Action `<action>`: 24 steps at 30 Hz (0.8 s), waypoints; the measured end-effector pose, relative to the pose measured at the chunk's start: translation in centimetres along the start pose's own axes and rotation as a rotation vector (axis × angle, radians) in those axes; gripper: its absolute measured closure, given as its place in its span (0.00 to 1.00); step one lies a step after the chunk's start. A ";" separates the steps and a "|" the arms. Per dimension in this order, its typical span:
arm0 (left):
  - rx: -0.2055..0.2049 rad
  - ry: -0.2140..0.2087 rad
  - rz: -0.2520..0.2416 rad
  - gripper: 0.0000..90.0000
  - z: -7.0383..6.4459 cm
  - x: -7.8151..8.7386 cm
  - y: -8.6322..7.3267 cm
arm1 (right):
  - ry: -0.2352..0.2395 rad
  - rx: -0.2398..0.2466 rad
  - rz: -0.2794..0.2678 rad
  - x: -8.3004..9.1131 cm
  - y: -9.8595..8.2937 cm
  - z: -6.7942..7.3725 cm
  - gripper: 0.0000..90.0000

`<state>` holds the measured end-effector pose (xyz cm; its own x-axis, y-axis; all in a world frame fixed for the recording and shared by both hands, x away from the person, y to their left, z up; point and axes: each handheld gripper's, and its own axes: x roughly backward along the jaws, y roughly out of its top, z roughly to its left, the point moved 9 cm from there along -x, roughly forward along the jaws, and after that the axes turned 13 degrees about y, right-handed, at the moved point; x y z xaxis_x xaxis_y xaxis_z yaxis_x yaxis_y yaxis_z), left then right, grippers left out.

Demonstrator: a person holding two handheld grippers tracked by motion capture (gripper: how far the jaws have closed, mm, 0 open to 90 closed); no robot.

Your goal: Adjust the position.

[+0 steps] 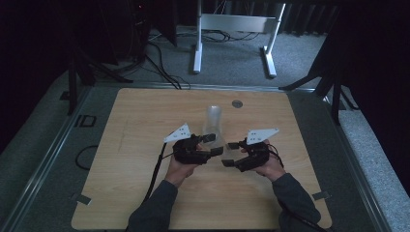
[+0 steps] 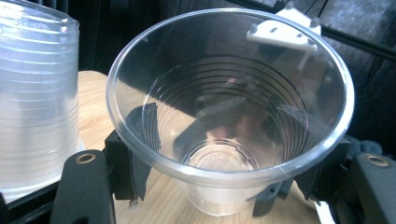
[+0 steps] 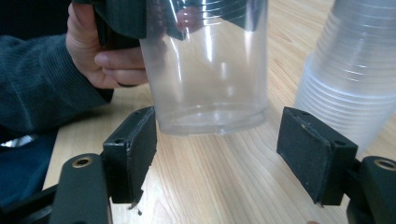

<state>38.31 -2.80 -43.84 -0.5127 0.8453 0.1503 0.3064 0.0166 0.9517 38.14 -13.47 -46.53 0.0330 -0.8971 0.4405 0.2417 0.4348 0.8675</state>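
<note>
A person sits at a wooden table [image 1: 145, 193] in a dim room, holding a black two-jaw gripper in each hand. Both forearms, in dark sleeves, come in from the near edge.

The left gripper [image 1: 213, 144] holds a single clear plastic cup [image 2: 229, 116]. In the left gripper view the cup sits upright between the jaws, their pads pressed against its ribbed wall on both sides, and its open mouth faces the camera. The right gripper view shows this cup [image 3: 210, 70] lifted just clear of the tabletop, with the person's left hand [image 3: 107, 51] behind it.

The right gripper [image 1: 230, 153] sits just to the right of the left one, near the table's middle. Its jaws stand wide apart, one on either side of the cup's base and low beside it, touching nothing.

A tall stack of clear cups [image 1: 214, 123] stands on the table just behind the two grippers. It appears at the left edge of the left gripper view [image 2: 37, 93] and at the right edge of the right gripper view [image 3: 355, 70].
</note>
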 end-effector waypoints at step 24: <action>-0.181 0.073 0.182 0.35 -0.5 -0.5 -1.9 | -0.044 0.043 0.167 -2.2 -0.7 0.4 0.35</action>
<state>37.59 -3.56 -45.54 -0.5211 0.7847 0.3358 0.2535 -0.2334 0.9388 37.53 -11.79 -48.07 0.0264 -0.8080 0.5885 0.1947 0.5816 0.7898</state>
